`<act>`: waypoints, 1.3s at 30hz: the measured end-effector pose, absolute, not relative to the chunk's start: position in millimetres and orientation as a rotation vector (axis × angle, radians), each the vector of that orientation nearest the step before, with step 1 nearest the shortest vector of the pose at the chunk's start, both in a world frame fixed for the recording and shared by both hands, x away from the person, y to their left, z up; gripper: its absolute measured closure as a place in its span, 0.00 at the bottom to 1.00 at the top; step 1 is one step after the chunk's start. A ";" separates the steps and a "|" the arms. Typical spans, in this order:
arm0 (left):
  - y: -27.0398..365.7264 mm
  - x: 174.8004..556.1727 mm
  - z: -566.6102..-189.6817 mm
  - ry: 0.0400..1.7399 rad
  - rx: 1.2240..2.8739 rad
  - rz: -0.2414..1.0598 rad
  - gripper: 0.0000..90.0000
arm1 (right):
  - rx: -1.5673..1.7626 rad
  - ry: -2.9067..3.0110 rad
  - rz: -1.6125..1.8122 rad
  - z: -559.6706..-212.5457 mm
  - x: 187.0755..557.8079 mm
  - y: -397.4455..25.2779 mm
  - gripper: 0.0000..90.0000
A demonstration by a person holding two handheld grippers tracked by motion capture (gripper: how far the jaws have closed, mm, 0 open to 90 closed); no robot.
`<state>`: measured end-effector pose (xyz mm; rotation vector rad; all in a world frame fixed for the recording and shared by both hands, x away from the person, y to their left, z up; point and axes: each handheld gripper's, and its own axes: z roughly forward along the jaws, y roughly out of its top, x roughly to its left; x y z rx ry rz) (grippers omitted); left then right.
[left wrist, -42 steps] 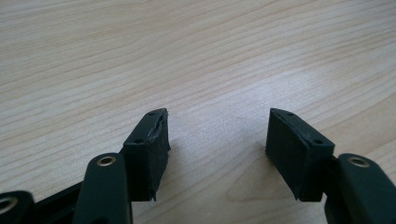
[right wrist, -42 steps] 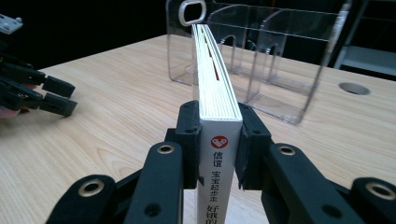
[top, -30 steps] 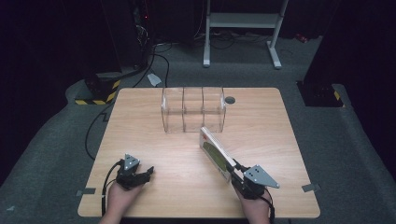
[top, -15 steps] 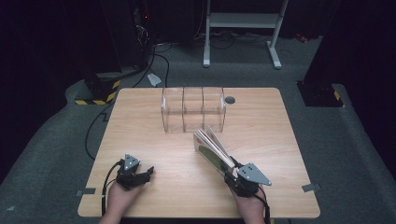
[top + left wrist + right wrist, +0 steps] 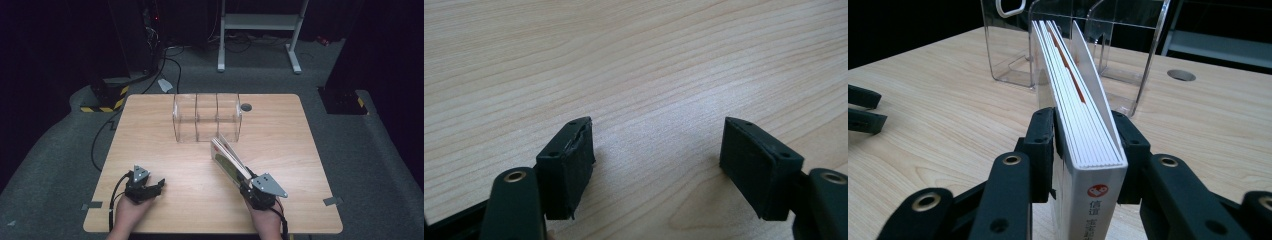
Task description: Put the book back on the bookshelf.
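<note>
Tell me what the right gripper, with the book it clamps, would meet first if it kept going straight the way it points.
Probably the clear organizer: the book in the right gripper aims at its right-hand compartments, though which slot is unclear.

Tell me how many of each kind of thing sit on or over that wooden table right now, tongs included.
Tongs: 2, the left tongs open and empty, the right tongs clamped on the book.
Book: 1, the book held on edge, spine toward the right hand.
Clear plastic organizer: 1, the organizer with three compartments.
Total: 4
</note>
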<state>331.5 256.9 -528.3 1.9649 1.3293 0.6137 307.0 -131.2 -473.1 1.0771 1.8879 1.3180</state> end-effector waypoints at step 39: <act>255.9 330.4 -528.5 1.329 1.963 0.607 0.32 | 1.072 1.836 1.301 -450.4 318.3 -142.8 0.84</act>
